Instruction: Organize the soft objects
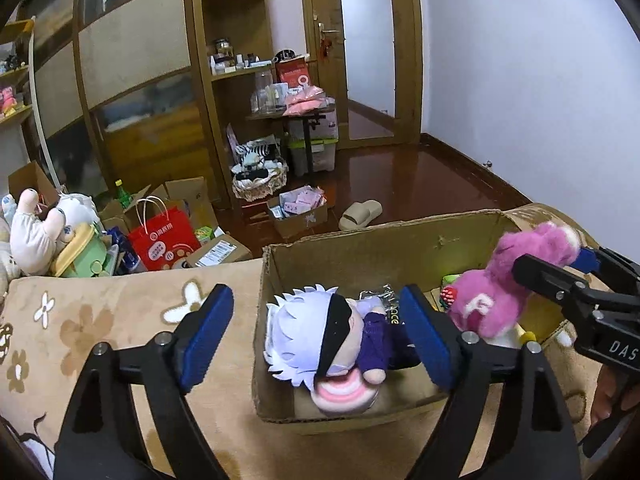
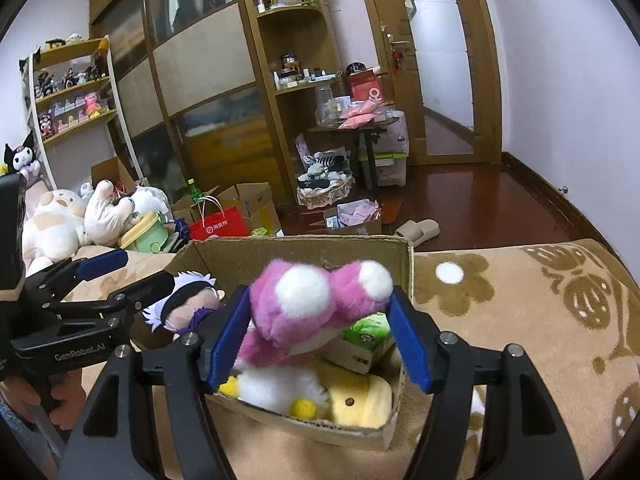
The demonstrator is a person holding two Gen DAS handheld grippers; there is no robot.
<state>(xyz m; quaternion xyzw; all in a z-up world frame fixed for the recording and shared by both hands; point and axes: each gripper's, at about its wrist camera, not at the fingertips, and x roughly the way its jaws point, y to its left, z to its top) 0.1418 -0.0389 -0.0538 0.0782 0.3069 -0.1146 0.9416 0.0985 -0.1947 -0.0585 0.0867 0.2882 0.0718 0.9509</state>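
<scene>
Plush toys over the cardboard box (image 1: 360,248)

Left gripper (image 1: 320,336) spread open, white-haired doll (image 1: 320,344) lying loose between the pads inside the box; right gripper (image 2: 320,340) parted around pink plush (image 2: 304,308), contact unclear.

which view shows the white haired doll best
The left wrist view: the white haired doll lies whole and centred in the cardboard box, between the open left gripper fingers. The right wrist view catches only its head at the left, partly behind the left gripper.

Wooden wardrobe (image 1: 136,80), glossy, perhaps wooden, floor (image 1: 420,184).
</scene>
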